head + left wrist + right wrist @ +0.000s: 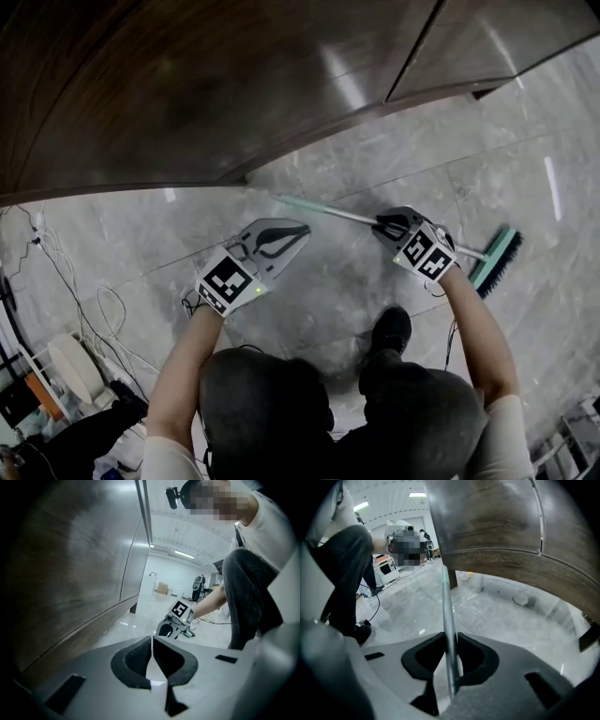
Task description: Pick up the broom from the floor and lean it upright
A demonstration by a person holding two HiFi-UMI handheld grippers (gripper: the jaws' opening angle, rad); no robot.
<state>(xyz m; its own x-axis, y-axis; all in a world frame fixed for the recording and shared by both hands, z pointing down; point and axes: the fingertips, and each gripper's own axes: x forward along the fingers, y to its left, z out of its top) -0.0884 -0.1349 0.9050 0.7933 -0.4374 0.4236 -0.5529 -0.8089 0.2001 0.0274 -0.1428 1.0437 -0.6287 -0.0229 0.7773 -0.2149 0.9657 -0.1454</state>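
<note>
A: Right gripper (pixel 384 225): jaws clamped on the broom (pixel 339 215), partway along the shaft (pixel 448 616).
B: Broom look?
A: Thin silver shaft, teal grip at the far end, teal head (pixel 495 255) with dark bristles. It's low over the grey floor (pixel 356 291), beside the wood wall (pixel 187 84).
B: Left gripper (pixel 298 230)?
A: Jaws together, empty, near the shaft. Can't tell if the head touches the floor.
</note>
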